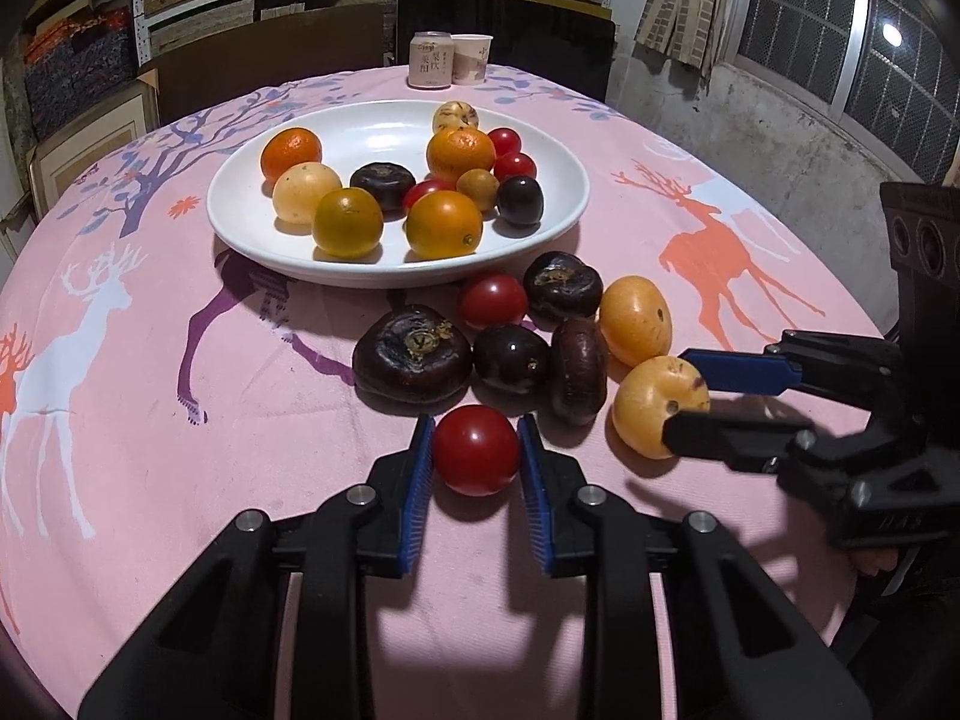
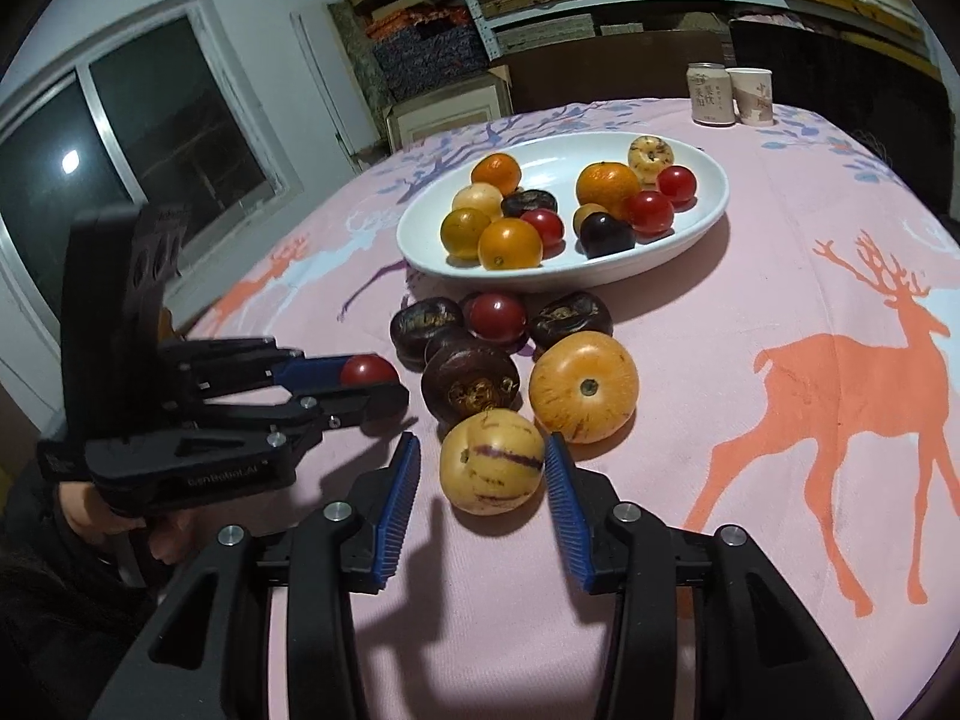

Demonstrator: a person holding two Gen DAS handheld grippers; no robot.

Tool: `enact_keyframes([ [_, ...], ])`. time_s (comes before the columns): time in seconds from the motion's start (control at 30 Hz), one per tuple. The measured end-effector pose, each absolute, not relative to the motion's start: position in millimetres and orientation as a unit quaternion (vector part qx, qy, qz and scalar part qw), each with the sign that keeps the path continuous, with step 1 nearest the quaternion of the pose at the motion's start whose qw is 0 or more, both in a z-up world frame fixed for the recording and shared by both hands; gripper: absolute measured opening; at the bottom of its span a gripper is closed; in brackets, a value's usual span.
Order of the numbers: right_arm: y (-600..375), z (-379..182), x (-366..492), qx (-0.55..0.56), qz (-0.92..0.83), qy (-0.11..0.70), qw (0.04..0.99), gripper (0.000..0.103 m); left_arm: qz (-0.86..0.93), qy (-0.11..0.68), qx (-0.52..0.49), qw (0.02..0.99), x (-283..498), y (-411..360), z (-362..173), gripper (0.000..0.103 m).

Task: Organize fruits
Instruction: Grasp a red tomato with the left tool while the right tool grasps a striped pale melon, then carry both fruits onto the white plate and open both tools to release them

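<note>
Here, a red tomato [image 1: 476, 450] was clamped by the left hand-held gripper [image 1: 476, 457]; a striped yellow fruit [image 2: 492, 462] was bracketed, ungripped, by the half-open right hand-held gripper [image 2: 483, 483].

Both views sit low and close over the surface [image 1: 150, 396], each looking forward and downward along its own claw's fingers. The left wrist view faces the white plate [image 1: 252, 234] head-on, toward shelves at the back, with the right claw [image 1: 684, 396] entering from its right edge. The right wrist view looks from further right, with the left claw [image 2: 384, 384] at its left edge and a window behind. Both share the plate, the loose fruit before it, and the can [image 1: 429, 60] and cup [image 1: 471, 59] at the far end.
</note>
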State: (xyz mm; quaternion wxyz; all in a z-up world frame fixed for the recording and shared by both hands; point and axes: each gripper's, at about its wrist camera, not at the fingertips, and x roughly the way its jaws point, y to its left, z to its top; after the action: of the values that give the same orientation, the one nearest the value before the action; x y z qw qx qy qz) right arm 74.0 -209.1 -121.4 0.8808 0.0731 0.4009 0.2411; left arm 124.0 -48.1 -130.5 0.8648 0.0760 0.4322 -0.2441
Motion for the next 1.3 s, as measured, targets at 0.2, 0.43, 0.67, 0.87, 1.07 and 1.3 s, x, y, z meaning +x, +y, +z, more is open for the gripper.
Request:
enact_keyframes([
  [0.2, -189, -124, 85, 0.02, 0.206, 0.427, 0.88, 0.039, -0.244, 0.429, 0.073, 0.866, 123, -46, -130, 0.027],
  [0.43, -198, -115, 73, 0.042, 0.216, 0.412, 0.885, 0.038, -0.244, 0.423, 0.058, 0.87, 118, -38, -126, 0.027],
  [0.67, -229, -73, 93, 0.094, 0.22, 0.381, 0.893, 0.039, -0.257, 0.4, 0.044, 0.879, 127, -36, -96, 0.027],
  [0.87, -245, -42, 175, 0.141, 0.207, 0.374, 0.893, 0.039, -0.251, 0.369, 0.052, 0.894, 185, -52, -59, 0.027],
  [1.07, -237, -62, 268, 0.16, 0.161, 0.407, 0.885, 0.039, -0.223, 0.388, 0.053, 0.893, 268, -69, -74, 0.027],
  [1.3, -225, -93, 311, 0.139, 0.137, 0.424, 0.884, 0.04, -0.201, 0.42, 0.034, 0.884, 320, -68, -102, 0.05],
])
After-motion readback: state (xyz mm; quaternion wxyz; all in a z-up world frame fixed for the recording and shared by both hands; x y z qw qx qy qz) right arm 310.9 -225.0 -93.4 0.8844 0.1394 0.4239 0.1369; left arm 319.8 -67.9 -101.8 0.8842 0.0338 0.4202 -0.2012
